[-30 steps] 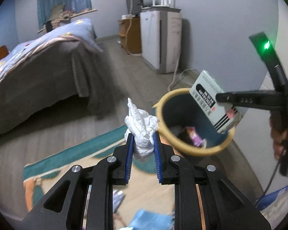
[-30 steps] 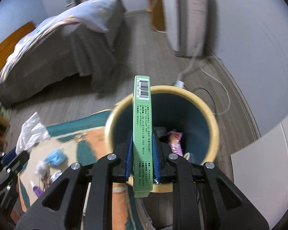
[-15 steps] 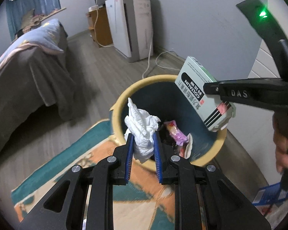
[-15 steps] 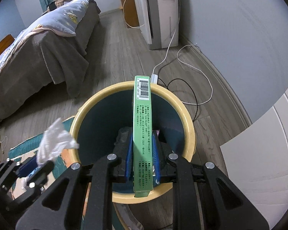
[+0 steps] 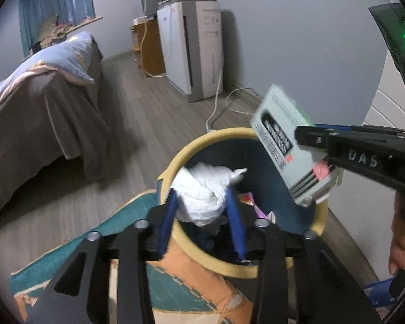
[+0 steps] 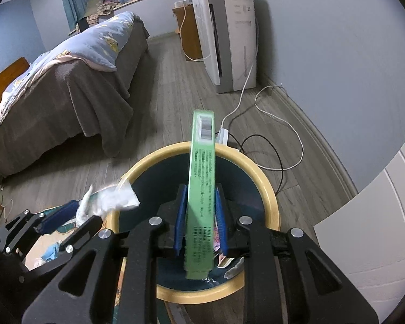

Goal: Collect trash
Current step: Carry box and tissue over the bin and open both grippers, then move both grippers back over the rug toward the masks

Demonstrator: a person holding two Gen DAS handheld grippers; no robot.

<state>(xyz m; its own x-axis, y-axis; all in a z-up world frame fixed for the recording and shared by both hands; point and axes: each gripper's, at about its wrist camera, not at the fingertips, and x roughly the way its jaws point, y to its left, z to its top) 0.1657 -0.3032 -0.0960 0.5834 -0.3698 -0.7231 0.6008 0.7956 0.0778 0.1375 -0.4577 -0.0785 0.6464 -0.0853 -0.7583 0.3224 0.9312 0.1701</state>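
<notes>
Left wrist view: the left tool (image 5: 202,217) is seen directly over the bin (image 5: 305,226), its jaws opening. A crumpled white tissue (image 5: 202,191) sits between the blue pads; whether it is still pinched cannot be told, but the wad looks loose and sagging toward the bin's mouth. Being soft, light and ragged-edged, it is judged likely to drop straight in.

Just right and slightly farther, the right tool (image 5: 318,145) is seen holding a box (image 5: 289,145) by its lower end, tilted, over the far rim.

Right wrist view: the right tool (image 6: 199,221) is clamped narrowly on the box (image 6: 201,189), green edge up, barcode at the far tip. Its long axis runs along the fingers, out over the bin (image 6: 270,189). Most of the box lies above the opening; only the tip overhangs the far rim. The left tool (image 6: 64,218) and tissue (image 6: 110,197) show at the near-left rim.

Wrappers are glimpsed inside the bin. Beyond: cables on wooden floor, a white appliance, a bed.

Judgement: release is underway for the tissue; the box follows.
</notes>
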